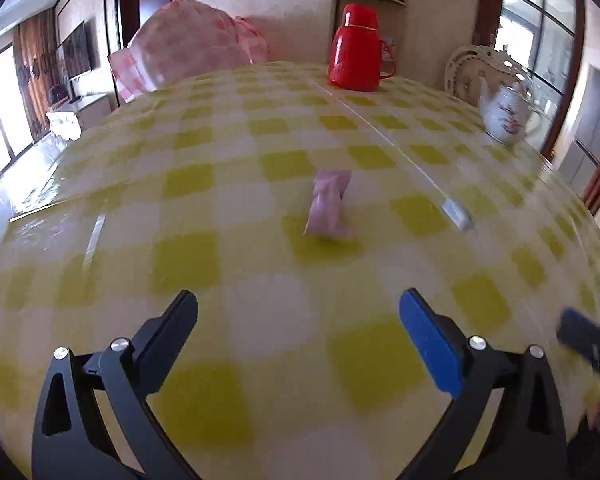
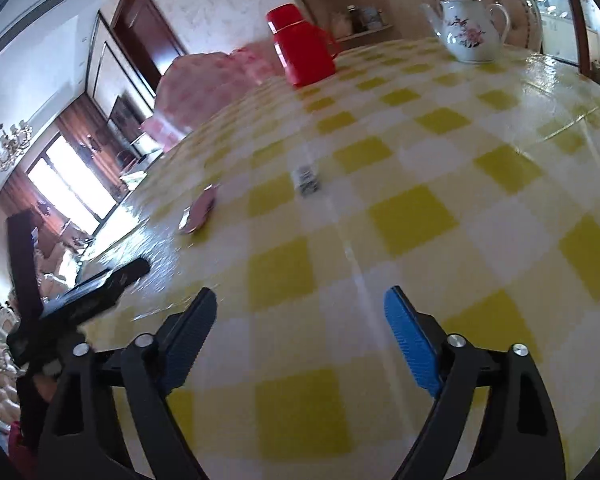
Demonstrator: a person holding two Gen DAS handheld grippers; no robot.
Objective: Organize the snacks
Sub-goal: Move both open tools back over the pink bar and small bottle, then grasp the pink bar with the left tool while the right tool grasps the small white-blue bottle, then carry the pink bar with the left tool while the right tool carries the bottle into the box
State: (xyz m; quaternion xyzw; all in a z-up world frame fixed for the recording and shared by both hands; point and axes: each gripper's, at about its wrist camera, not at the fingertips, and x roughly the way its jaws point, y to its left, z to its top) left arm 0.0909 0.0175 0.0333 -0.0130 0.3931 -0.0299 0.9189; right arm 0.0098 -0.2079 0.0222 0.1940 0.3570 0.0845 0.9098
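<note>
- A yellow-checked tablecloth [image 1: 260, 280] covers the table in a bright dining room.
- The left gripper [image 1: 298, 308] and the right gripper [image 2: 300, 304] are both spread and empty.
- The pink snack packet [image 1: 329, 208] lies loose ahead of the left gripper; sorting looks barely begun.
- A small white packet [image 2: 308, 179] lies ahead of the right gripper.
- The red thermos [image 1: 356, 50] and the teapot [image 2: 472, 26] stand far beyond, clear of the way.

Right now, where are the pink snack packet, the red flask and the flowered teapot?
pink snack packet [image 1: 329, 207]: left wrist view, middle of its wrapper.
red flask [image 1: 355, 54]: left wrist view, front of its body.
flowered teapot [image 2: 473, 34]: right wrist view, its painted belly.
</note>
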